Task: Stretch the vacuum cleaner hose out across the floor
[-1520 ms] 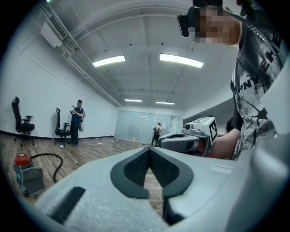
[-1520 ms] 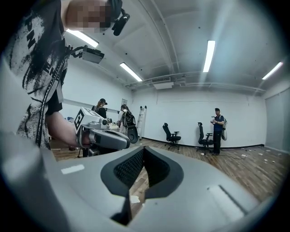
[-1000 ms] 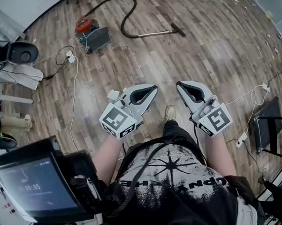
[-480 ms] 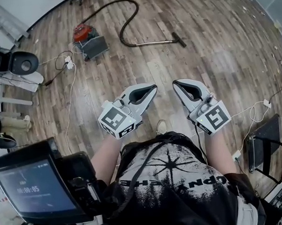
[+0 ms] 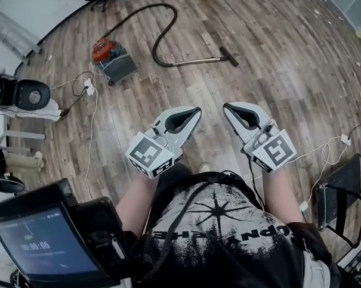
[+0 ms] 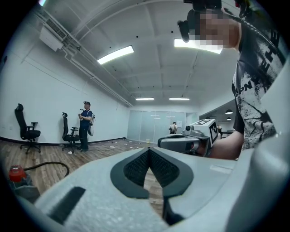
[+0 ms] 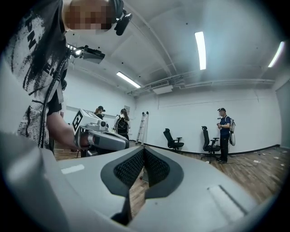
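Observation:
The red vacuum cleaner [image 5: 104, 50] stands on the wooden floor at the far left, well ahead of me. Its black hose [image 5: 163, 23] loops up and back down into a metal wand ending in a floor nozzle [image 5: 228, 56]. My left gripper [image 5: 197, 111] and right gripper [image 5: 226, 107] are held level, side by side in front of my body, both shut and empty, far short of the hose. In the left gripper view the shut jaws [image 6: 148, 150] point across the room, with the vacuum [image 6: 15, 173] and hose [image 6: 50, 165] low at the left. The right gripper view shows its shut jaws [image 7: 143, 150] and the left gripper [image 7: 102, 138].
White cables [image 5: 90, 120] and a power strip [image 5: 89, 86] trail over the floor at the left, beside a black and white seat [image 5: 29, 96]. A black stand [image 5: 342, 184] and more cable [image 5: 324, 152] lie at the right. A ladder [image 7: 141, 127], office chairs [image 7: 173, 139] and several people stand along the walls.
The vacuum, hose and nozzle have slid down the head view, nearer to me, as I walk towards them. Both grippers stay shut and keep their place in front of my body.

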`<state>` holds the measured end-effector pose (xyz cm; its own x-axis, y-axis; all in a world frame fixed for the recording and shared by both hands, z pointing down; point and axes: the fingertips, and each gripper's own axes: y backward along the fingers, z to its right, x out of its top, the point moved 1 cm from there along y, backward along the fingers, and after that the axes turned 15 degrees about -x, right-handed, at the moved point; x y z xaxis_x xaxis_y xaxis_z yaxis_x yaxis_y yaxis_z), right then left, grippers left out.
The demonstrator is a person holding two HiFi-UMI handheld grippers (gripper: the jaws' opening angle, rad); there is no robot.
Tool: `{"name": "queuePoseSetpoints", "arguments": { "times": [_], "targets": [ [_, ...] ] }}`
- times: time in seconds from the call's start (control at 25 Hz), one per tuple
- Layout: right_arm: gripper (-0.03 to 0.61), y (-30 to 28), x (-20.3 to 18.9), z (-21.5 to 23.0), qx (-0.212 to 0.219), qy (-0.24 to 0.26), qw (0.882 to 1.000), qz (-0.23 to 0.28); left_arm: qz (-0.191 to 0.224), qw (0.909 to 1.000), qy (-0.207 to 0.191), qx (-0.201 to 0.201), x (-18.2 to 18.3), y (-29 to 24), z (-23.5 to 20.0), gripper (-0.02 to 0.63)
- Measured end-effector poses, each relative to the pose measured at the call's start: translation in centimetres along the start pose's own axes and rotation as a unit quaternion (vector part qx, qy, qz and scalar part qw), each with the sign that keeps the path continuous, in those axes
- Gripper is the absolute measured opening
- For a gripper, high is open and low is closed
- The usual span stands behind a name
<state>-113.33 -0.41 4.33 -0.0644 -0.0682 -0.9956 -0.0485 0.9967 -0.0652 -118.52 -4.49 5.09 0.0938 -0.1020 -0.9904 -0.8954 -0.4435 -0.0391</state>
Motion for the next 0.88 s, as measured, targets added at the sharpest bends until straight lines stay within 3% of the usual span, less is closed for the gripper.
{"name": "queuePoseSetpoints", "arguments": {
  "times": [0.28, 0.4, 0.52, 0.88],
  "targets": [
    [0.006, -2.2, -0.7, 2.0, -0.008, -0.005, 1.000, -0.005, -0.003, 0.9999, 0.002, -0.011, -0.1, -1.1, -2.9, 0.002],
    [0.006, -4.1, -1.1, 3.6, -0.030, -0.005, 1.000, -0.002, -0.006, 0.9998, 0.002, -0.019, -0.4, -1.6, -5.2, 0.002],
    [0.006, -6.8, -0.9, 6.3, -0.069, -0.005, 0.998, 0.011, -0.002, 0.9997, 0.005, -0.026, -0.5, -2.2, -8.6, 0.002],
    [0.006, -18.5, 2.0, 12.0, -0.117, 0.016, 0.993, 0.021, 0.002, 0.9967, -0.006, -0.081, 2.3, -2.2, -21.4, 0.002]
  ]
}}
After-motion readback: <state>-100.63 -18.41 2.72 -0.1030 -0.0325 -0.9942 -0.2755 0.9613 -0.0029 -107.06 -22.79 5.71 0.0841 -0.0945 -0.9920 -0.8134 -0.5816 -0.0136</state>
